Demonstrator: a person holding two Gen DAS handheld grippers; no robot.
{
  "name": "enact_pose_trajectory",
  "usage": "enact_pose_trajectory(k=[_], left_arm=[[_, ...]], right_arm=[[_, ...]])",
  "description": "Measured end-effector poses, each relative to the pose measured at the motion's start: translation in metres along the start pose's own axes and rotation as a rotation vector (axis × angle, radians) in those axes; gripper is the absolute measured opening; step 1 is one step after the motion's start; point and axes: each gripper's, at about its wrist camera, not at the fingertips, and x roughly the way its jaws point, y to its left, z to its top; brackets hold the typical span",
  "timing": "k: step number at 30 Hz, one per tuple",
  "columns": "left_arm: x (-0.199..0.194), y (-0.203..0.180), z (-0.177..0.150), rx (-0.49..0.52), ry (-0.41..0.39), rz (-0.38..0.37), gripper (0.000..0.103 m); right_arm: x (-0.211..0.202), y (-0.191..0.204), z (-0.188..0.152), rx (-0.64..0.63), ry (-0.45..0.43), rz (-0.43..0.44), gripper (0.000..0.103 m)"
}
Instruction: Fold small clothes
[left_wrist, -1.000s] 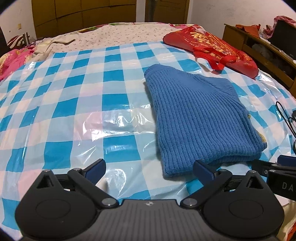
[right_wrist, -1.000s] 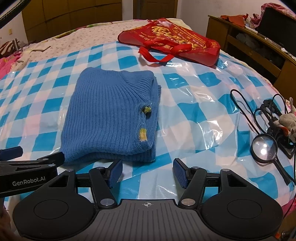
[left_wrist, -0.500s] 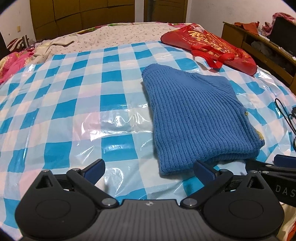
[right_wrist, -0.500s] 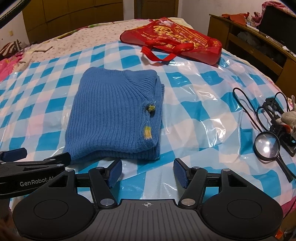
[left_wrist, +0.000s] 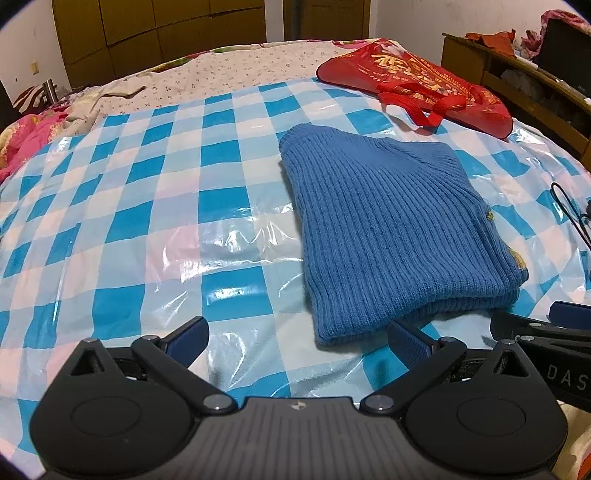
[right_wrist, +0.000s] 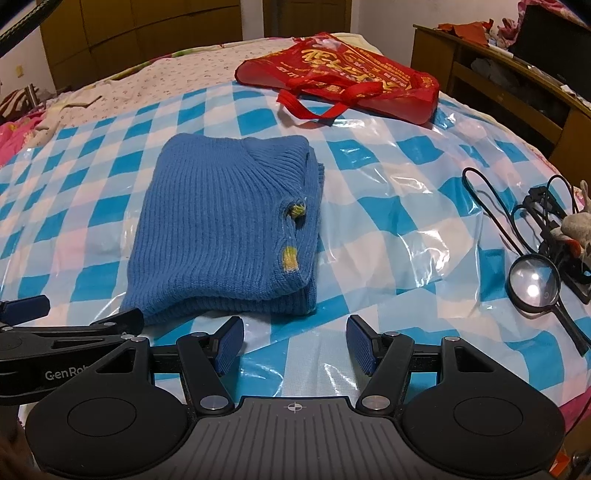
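Observation:
A blue ribbed knit sweater (left_wrist: 388, 225) lies folded into a compact rectangle on the blue-and-white checked plastic sheet (left_wrist: 147, 221) covering the bed. In the right wrist view the sweater (right_wrist: 225, 229) shows small yellow patches along its right edge. My left gripper (left_wrist: 299, 341) hovers open just short of the sweater's near-left corner, nothing between its fingers. My right gripper (right_wrist: 295, 345) is open too, in front of the sweater's near-right corner, jaws empty. Each gripper appears at the edge of the other's view.
A red carrier bag (right_wrist: 340, 75) lies beyond the sweater at the far side. A magnifying glass (right_wrist: 533, 284) and black cords (right_wrist: 487, 206) rest at the right edge. A wooden cabinet (right_wrist: 498, 74) stands to the right; pink bedding (left_wrist: 22, 144) on the left.
The sweater sits slightly farther from both grippers in view than a second ago; both grippers stay open and empty, and the sweater lies as it did.

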Motion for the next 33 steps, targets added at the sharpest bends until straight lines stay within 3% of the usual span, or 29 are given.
enact_pose_trajectory(k=[33], left_arm=[[-0.0030,-0.0032,0.0004,-0.001,-0.001,-0.002,0.103]], right_arm=[[-0.0005,-0.0039,0.0007,0.002,-0.002,-0.001,0.062]])
